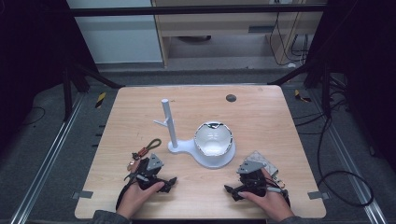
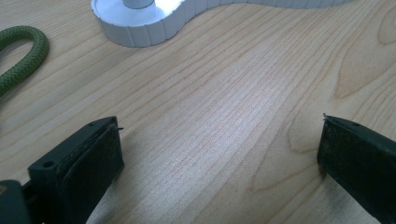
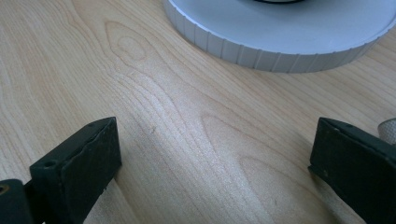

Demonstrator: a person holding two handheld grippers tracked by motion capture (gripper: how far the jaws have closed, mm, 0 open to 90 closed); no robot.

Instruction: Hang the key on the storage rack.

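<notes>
1. One green cord with clips lies just beyond the left claw.
2. One white stand bears one post and one bowl.
3. Left claw: jaws wide, nothing between them, resting on the surface.
4. Right claw: jaws wide, empty, near the stand.

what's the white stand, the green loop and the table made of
White stand: looks like matte plastic, perhaps 3D-printed; its base rim shows fine vertical facets.
Green loop: braided cord, with a woven pattern on its surface.
Table: light wood or wood-look laminate, with a smooth finish and visible grain lines.
</notes>
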